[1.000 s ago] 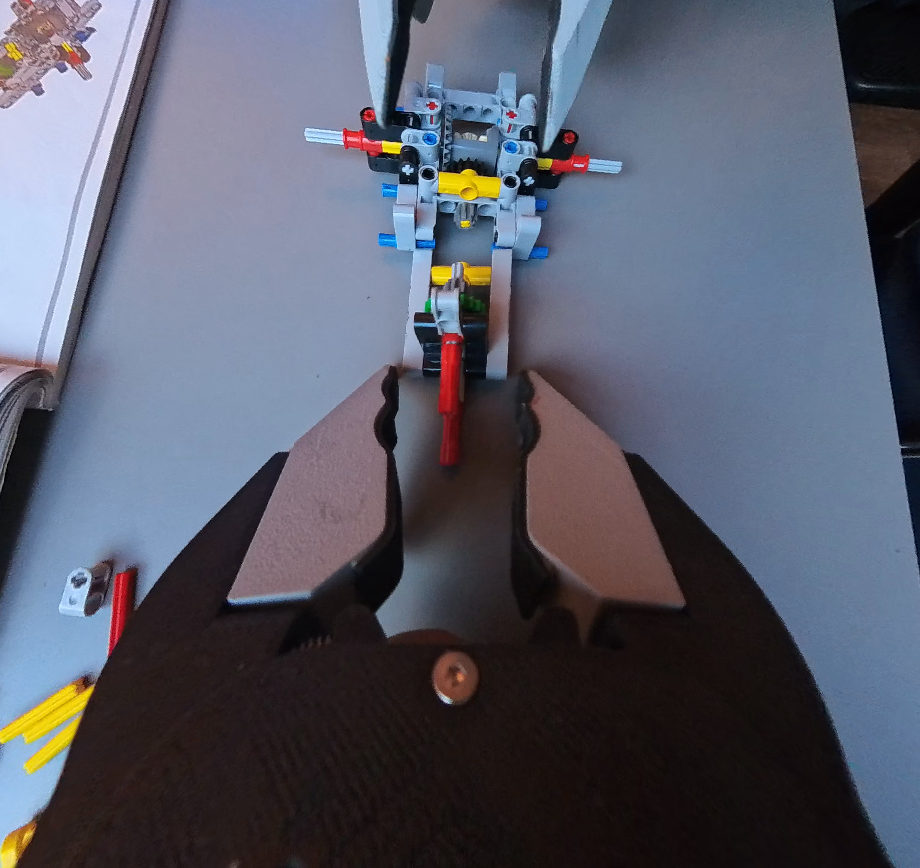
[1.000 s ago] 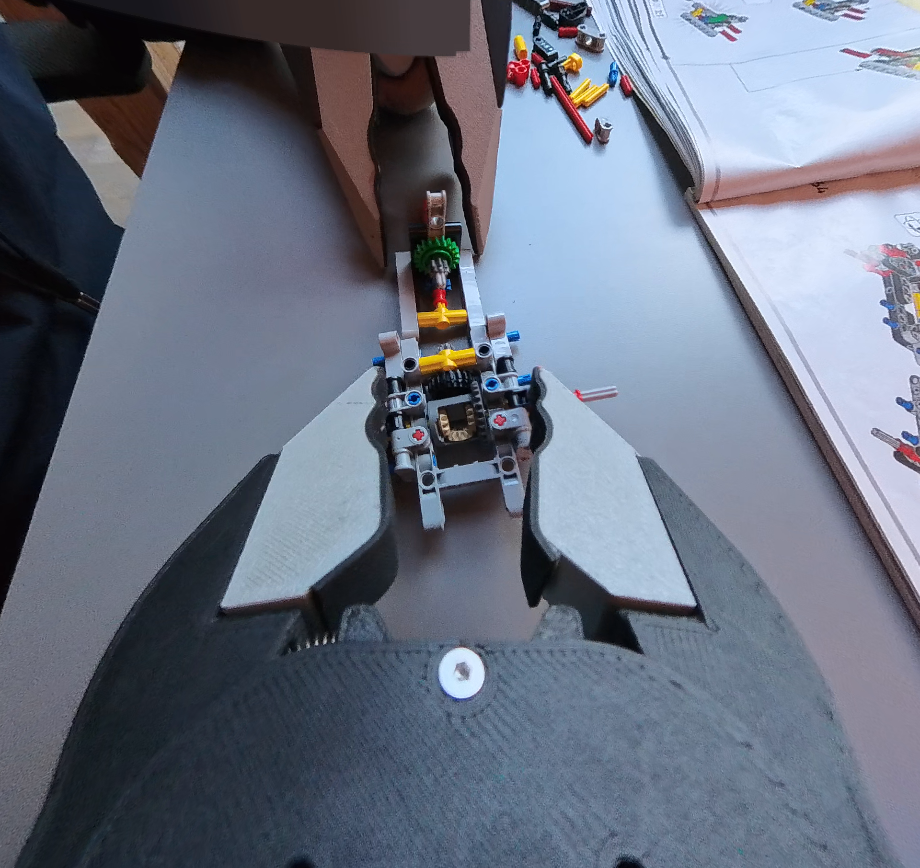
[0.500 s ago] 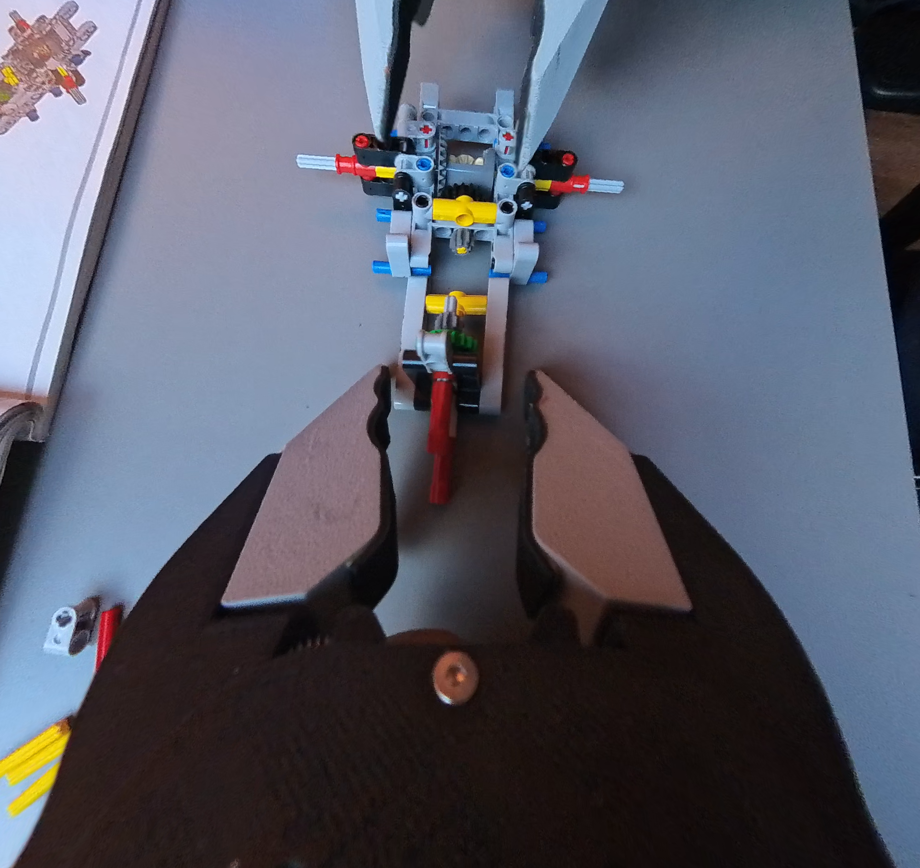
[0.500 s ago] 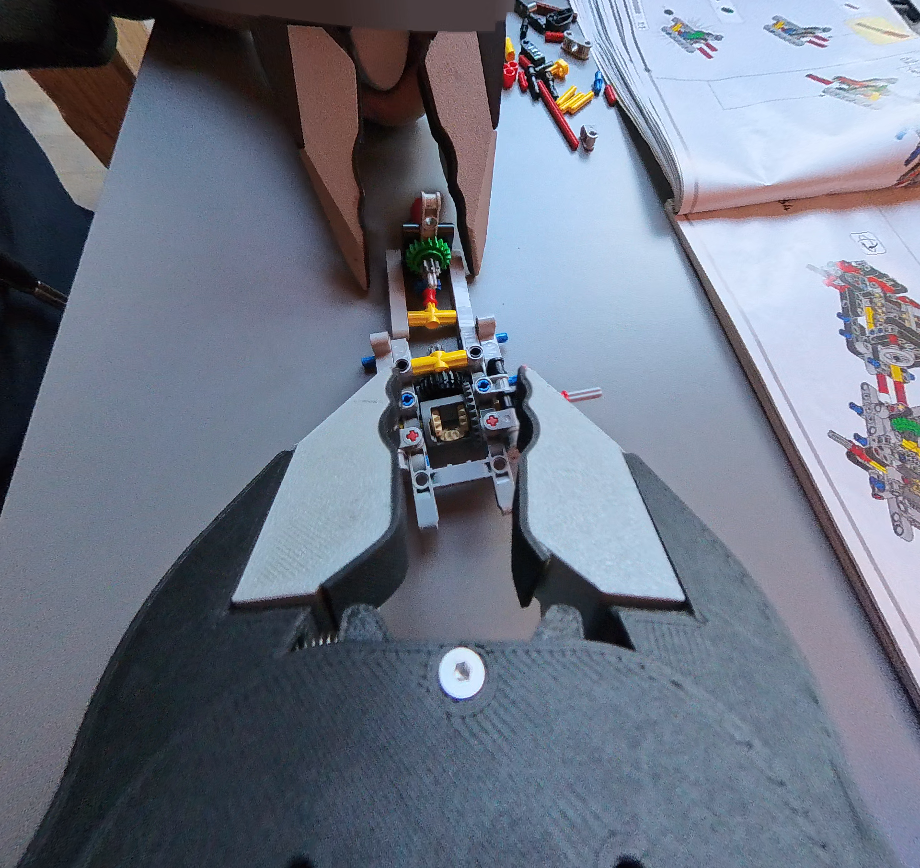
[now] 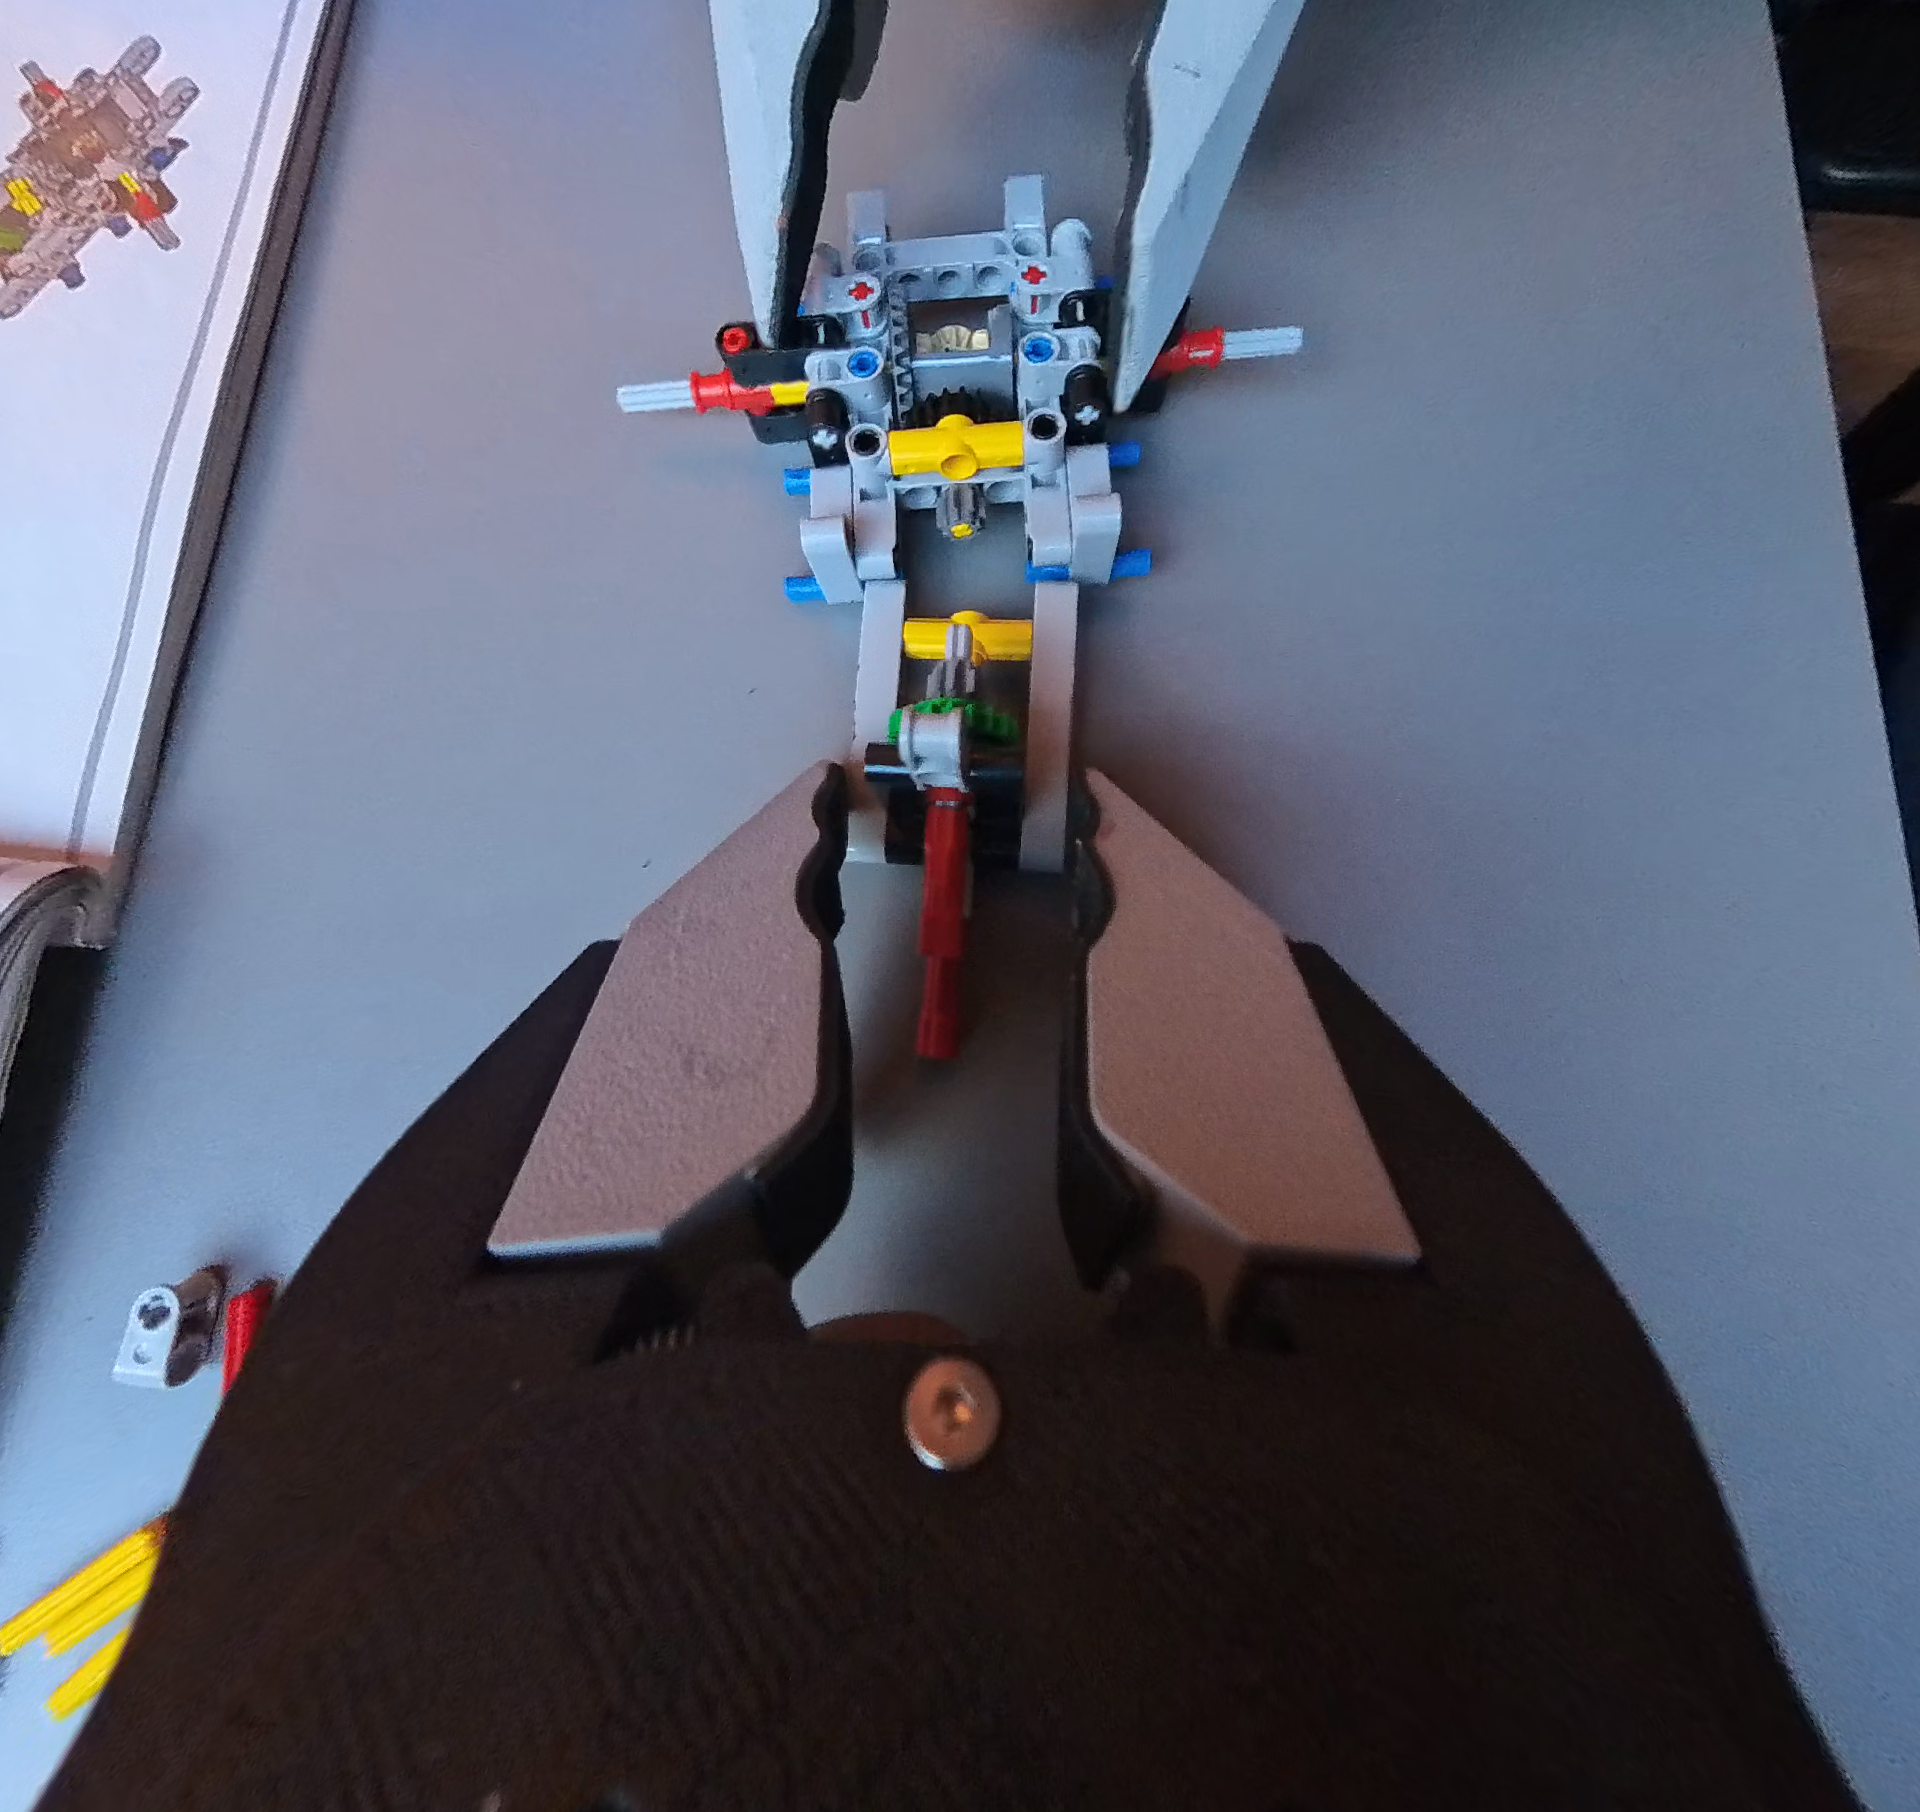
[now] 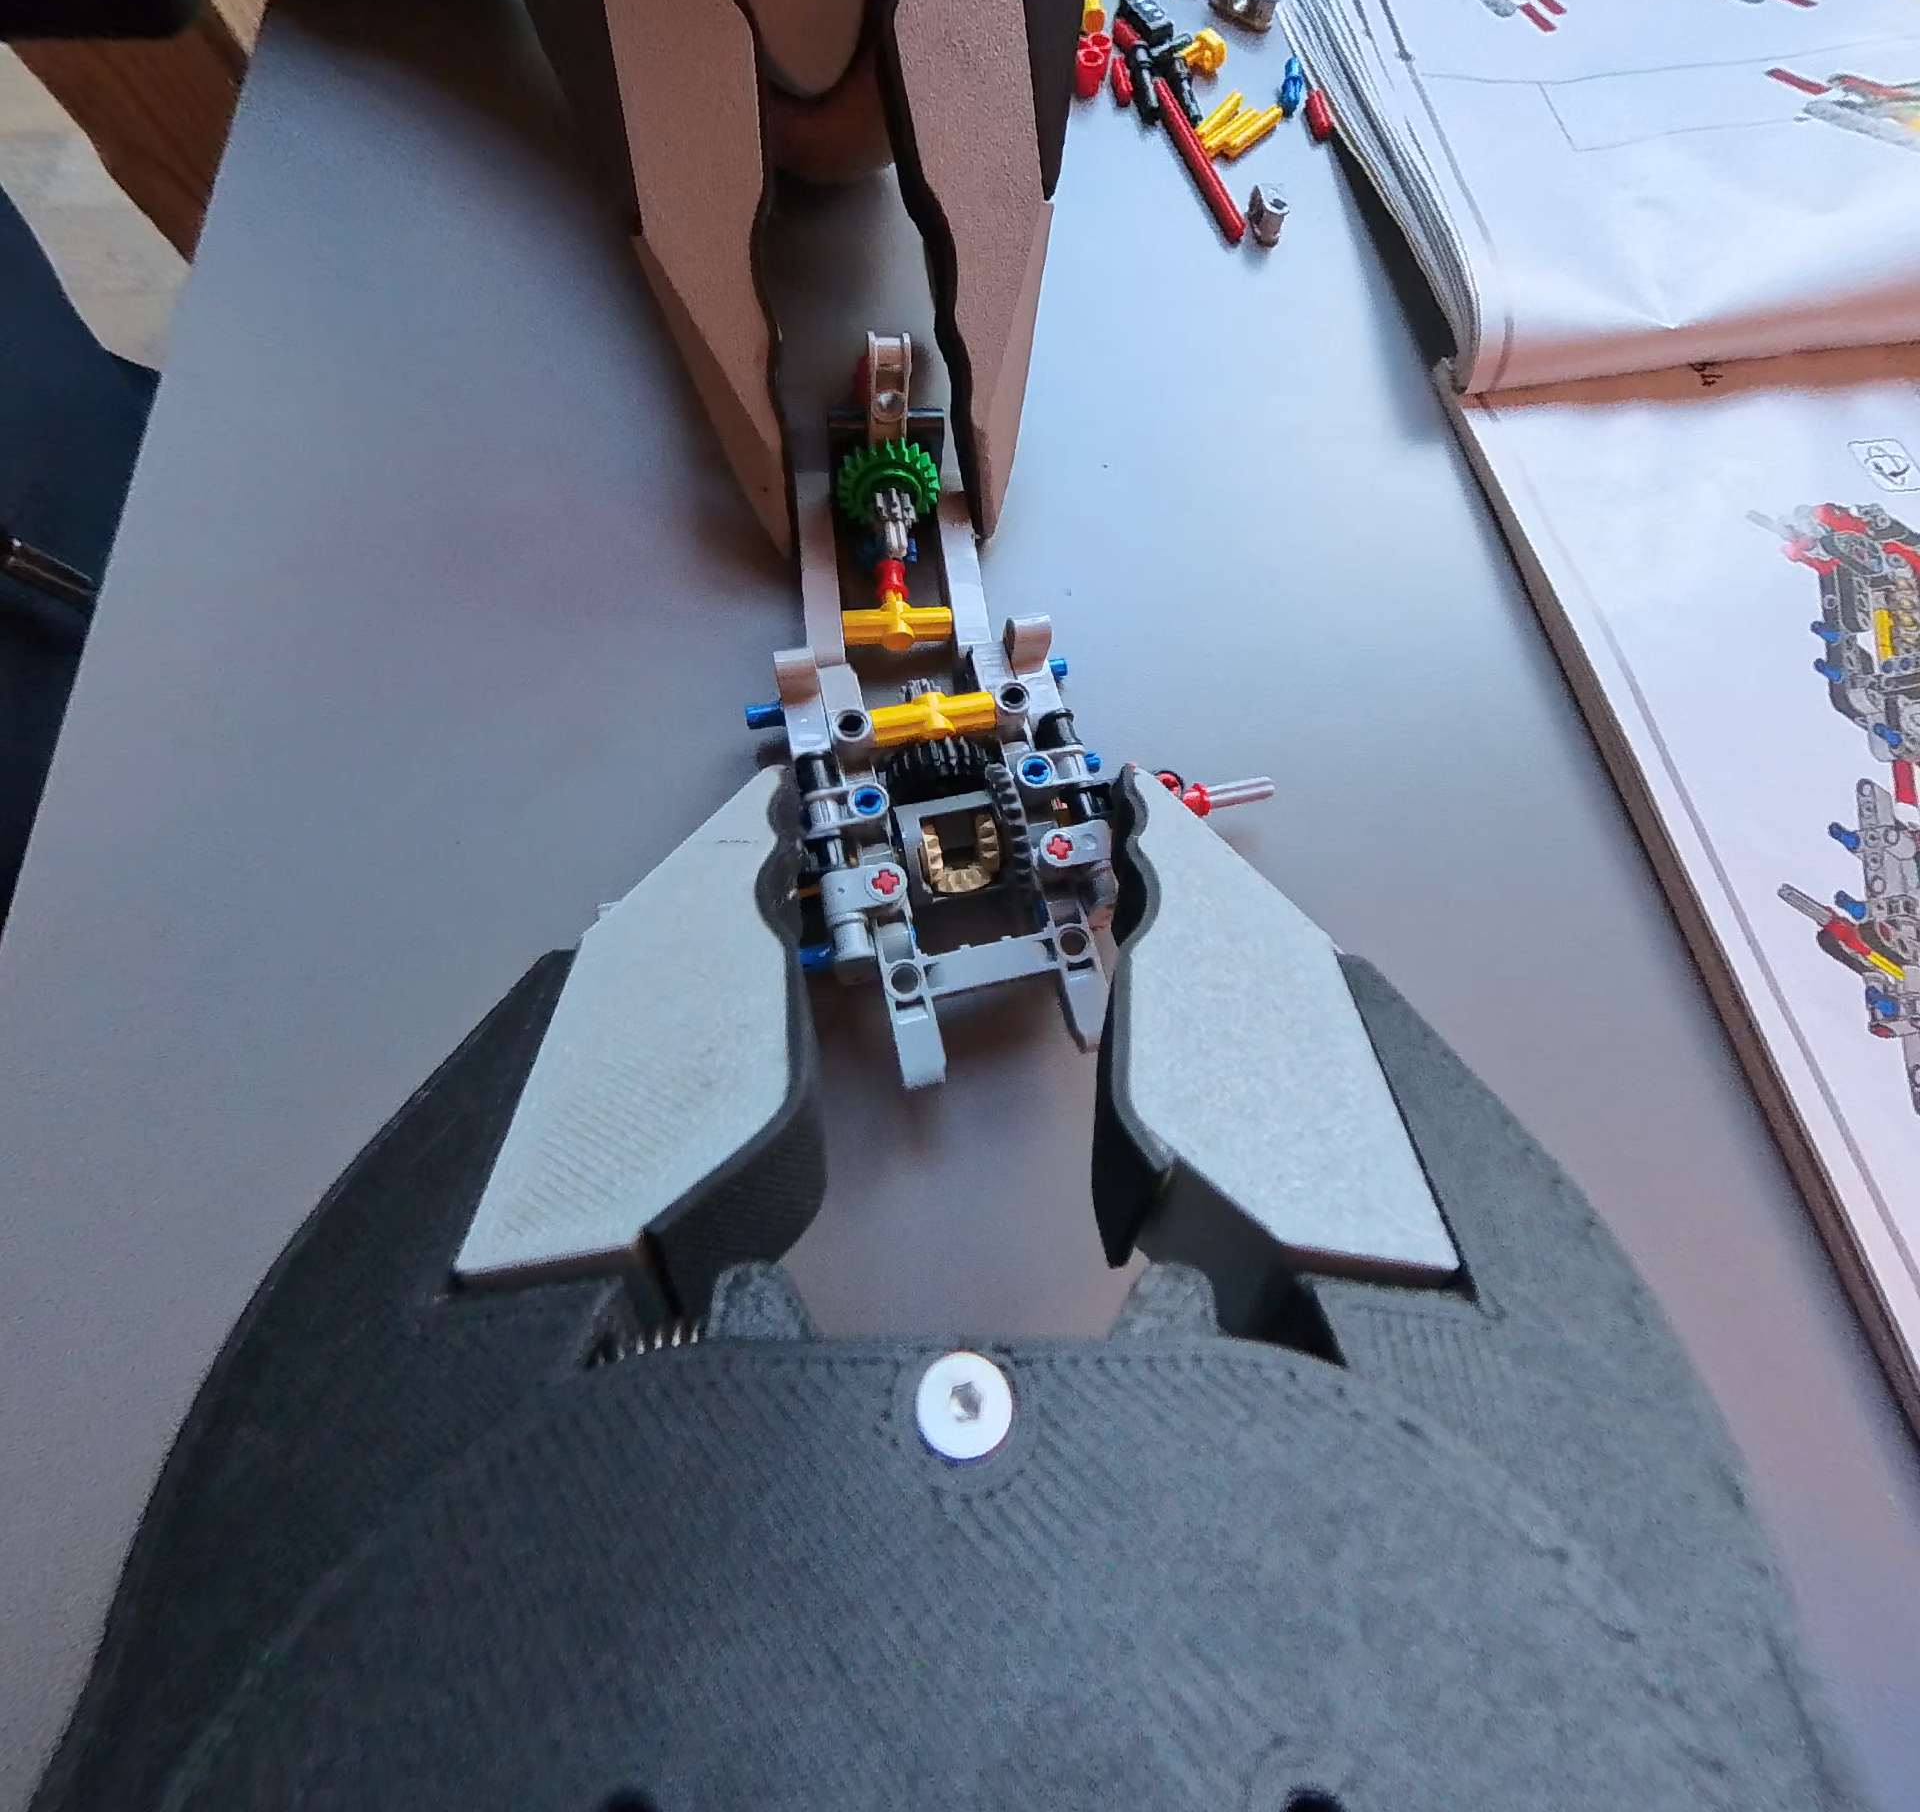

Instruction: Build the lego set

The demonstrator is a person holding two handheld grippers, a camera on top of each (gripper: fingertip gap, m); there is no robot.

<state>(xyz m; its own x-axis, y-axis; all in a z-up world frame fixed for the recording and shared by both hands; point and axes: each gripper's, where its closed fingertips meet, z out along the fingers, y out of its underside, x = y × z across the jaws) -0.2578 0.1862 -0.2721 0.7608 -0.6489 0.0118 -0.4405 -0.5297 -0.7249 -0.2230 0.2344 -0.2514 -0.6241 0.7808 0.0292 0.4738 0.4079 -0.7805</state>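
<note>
A grey brick-built chassis [image 5: 956, 453] with yellow connectors, gears and blue pins lies on the grey table [image 5: 1455, 827]. My left gripper [image 5: 956, 817] is shut on its narrow end, with a pad against each grey side beam. A red axle [image 5: 940, 931] sticks out of that end between my fingers. The right wrist view shows this grip from the far side [image 6: 878, 515]. My right gripper [image 6: 956, 827] is open around the wide gearbox end [image 6: 951, 858], pads close beside it. It also shows in the left wrist view [image 5: 951, 360].
An open instruction booklet [image 6: 1610, 152] lies along one table side and also shows in the left wrist view [image 5: 125, 308]. Loose red, yellow and black parts [image 6: 1195, 100] lie beside it. A small grey connector [image 5: 166, 1336] and yellow axles [image 5: 83, 1617] lie near my left gripper. Spacing between my two grippers at the tips: around 7 cm. The small grey connector [image 5: 166, 1336] lies some 15 cm from my left tips, 20 cm from my right tips. The right camera catches it too, in the right wrist view [image 6: 1270, 204].
My left gripper moved forward and closed onto the chassis's narrow end. My right gripper pinched the wide end half a second ago and has since widened.
</note>
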